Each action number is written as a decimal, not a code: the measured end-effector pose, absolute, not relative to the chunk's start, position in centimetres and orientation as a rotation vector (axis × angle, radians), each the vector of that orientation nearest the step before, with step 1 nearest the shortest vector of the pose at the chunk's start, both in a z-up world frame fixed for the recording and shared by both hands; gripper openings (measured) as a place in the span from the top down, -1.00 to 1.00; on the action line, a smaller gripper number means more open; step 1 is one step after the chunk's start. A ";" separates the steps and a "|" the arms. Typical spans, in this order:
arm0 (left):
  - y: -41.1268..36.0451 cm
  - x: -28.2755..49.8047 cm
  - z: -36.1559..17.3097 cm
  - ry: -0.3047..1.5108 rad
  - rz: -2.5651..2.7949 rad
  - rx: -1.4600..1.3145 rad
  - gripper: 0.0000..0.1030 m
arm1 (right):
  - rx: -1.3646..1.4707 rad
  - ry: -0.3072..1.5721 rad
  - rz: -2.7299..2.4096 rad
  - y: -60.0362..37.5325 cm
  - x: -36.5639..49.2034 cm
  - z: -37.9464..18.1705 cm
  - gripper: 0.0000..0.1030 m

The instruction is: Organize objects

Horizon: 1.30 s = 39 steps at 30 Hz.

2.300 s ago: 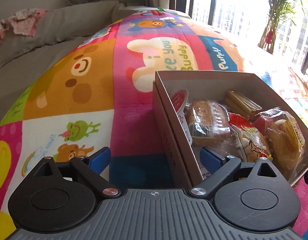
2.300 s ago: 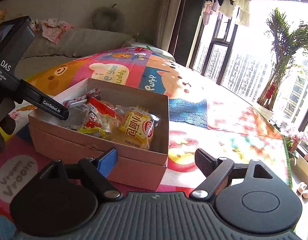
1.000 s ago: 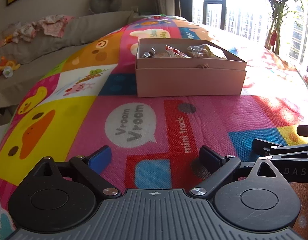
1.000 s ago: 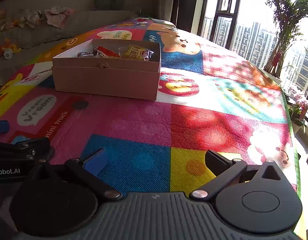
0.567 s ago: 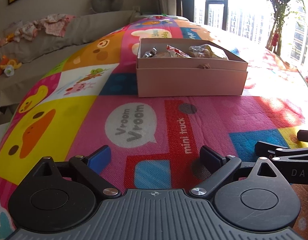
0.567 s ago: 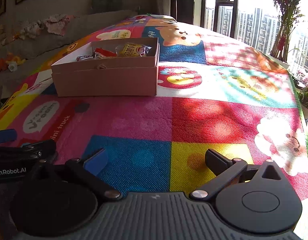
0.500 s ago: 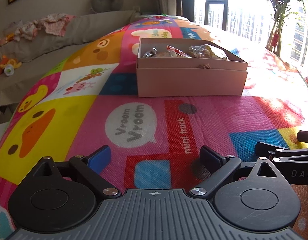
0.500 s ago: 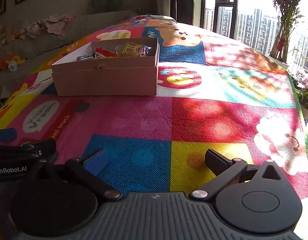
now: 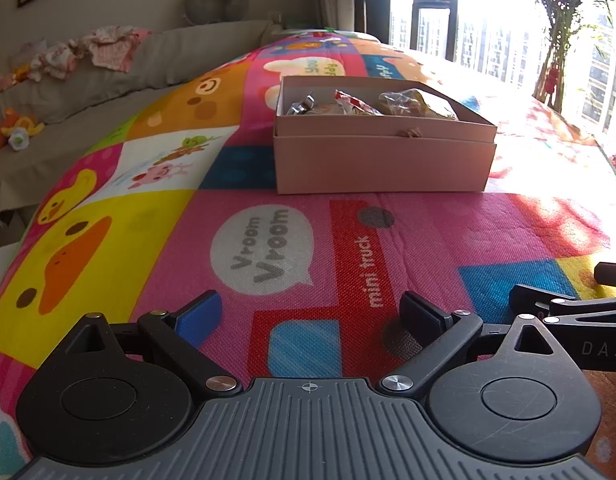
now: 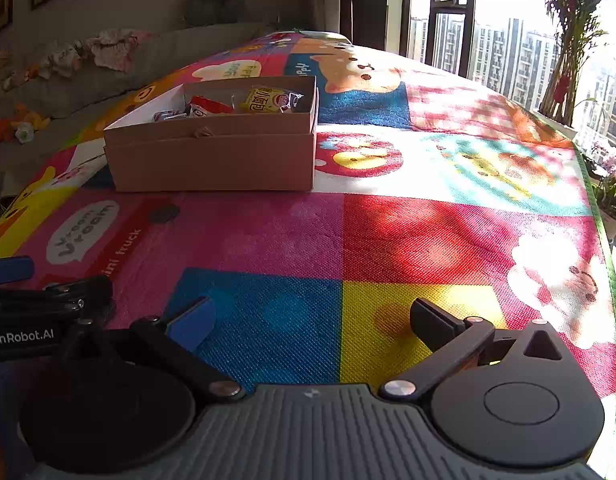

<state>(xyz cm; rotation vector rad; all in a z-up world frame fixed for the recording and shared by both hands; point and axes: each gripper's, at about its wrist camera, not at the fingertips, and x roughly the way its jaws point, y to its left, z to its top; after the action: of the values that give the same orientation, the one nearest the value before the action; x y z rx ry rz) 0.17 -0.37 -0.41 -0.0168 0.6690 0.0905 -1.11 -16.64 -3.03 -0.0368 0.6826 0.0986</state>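
Note:
A tan cardboard box (image 9: 383, 160) sits on the colourful play mat, also in the right wrist view (image 10: 212, 158). It holds several wrapped snacks, among them a yellow packet (image 10: 268, 100) and a red one (image 9: 353, 104). My left gripper (image 9: 309, 314) is open and empty, low over the mat well in front of the box. My right gripper (image 10: 311, 320) is open and empty, beside the left one and equally far from the box. Each gripper shows at the edge of the other's view.
The play mat (image 9: 268, 248) covers the floor. A grey cushion with clothes and toys (image 9: 108, 52) lies along the left. Windows and a potted plant (image 10: 567, 40) stand at the right. The mat's edge (image 10: 599, 208) runs along the right.
Both grippers pulled back from right at the box to the near part of the mat. In the last half second they barely moved. Both stayed open.

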 end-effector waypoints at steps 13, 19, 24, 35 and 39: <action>-0.4 0.2 -0.4 0.669 0.091 -0.015 -0.93 | -0.036 0.688 0.083 -16.3 -0.9 -3.0 -1.00; -0.4 0.2 -0.4 0.669 0.090 -0.016 -0.93 | -0.034 0.682 0.085 -16.4 -1.1 -3.0 -1.00; -0.4 0.2 -0.4 0.669 0.090 -0.016 -0.93 | -0.034 0.682 0.085 -16.4 -1.1 -3.0 -1.00; -0.3 0.2 -0.4 0.669 0.090 -0.017 -0.93 | -0.033 0.682 0.085 -16.4 -1.2 -2.9 -1.00; -0.3 0.2 -0.4 0.669 0.090 -0.016 -0.93 | -0.032 0.682 0.085 -16.4 -1.1 -3.0 -1.00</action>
<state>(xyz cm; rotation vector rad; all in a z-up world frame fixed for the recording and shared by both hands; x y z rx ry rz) 0.17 -0.35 -0.43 -0.0164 0.6692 0.0903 -1.14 -16.42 -2.96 -0.0323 0.6823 0.0847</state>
